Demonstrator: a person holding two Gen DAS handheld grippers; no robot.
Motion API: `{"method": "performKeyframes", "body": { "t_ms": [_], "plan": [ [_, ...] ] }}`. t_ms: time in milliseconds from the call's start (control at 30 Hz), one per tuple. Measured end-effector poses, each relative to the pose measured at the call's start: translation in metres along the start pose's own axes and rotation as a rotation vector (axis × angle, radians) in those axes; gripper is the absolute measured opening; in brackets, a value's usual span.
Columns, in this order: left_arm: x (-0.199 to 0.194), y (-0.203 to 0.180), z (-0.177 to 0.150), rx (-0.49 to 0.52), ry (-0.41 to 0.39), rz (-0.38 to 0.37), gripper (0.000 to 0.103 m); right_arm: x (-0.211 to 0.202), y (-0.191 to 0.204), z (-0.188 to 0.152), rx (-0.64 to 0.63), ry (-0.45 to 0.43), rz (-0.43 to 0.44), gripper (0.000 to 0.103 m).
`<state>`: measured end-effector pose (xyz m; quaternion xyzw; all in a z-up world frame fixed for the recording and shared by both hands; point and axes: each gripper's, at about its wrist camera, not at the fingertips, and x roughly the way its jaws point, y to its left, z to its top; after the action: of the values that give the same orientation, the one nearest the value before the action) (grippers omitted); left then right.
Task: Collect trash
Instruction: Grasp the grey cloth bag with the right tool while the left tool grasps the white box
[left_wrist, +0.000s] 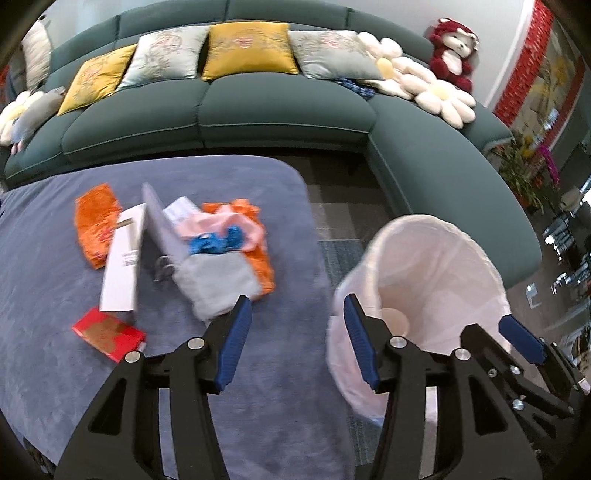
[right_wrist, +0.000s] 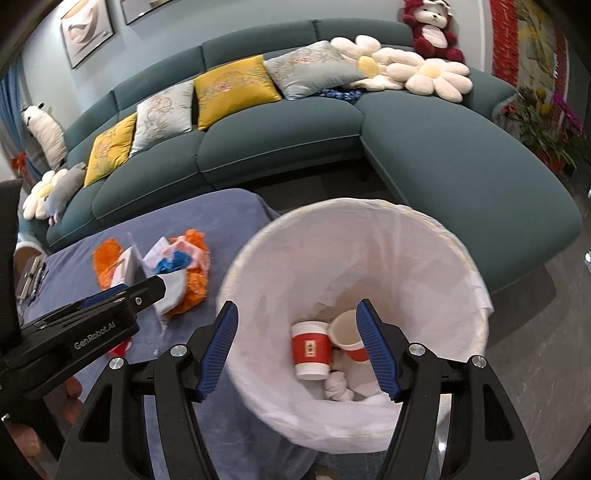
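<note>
Both grippers are agape and empty: right gripper hangs over the lined bin, cups inside; left gripper faces the litter pile, blurred, at ten o'clock

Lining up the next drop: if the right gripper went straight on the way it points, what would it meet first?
The right gripper, jaws open and empty, points into the white-lined trash bin. It would likely meet the paper cup with the red sleeve lying inside first, though depth is hard to judge.
</note>
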<state>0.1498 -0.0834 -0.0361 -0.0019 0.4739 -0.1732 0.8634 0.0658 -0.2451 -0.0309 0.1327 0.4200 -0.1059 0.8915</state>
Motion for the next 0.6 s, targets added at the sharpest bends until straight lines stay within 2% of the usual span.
{"method": "performKeyframes", "body": {
  "t_ms": [167, 367, 533, 600],
  "plan": [
    [0.000, 0.040, -0.003, -0.043, 0.002, 0.036, 0.052, 0.005, 0.034, 0.001, -0.044, 0.006, 0.028, 0.064],
    [0.004, 0.089, -0.006, -0.106, 0.004, 0.096, 0.072, 0.021, 0.082, 0.000, -0.106, 0.028, 0.073, 0.064],
    [0.018, 0.127, -0.008, -0.148, 0.032, 0.121, 0.075, 0.042, 0.113, -0.004, -0.144, 0.055, 0.103, 0.064],
    [0.024, 0.136, -0.007, -0.152, 0.035, 0.126, 0.081, 0.052, 0.124, -0.008, -0.149, 0.073, 0.116, 0.064]
  ]
}}
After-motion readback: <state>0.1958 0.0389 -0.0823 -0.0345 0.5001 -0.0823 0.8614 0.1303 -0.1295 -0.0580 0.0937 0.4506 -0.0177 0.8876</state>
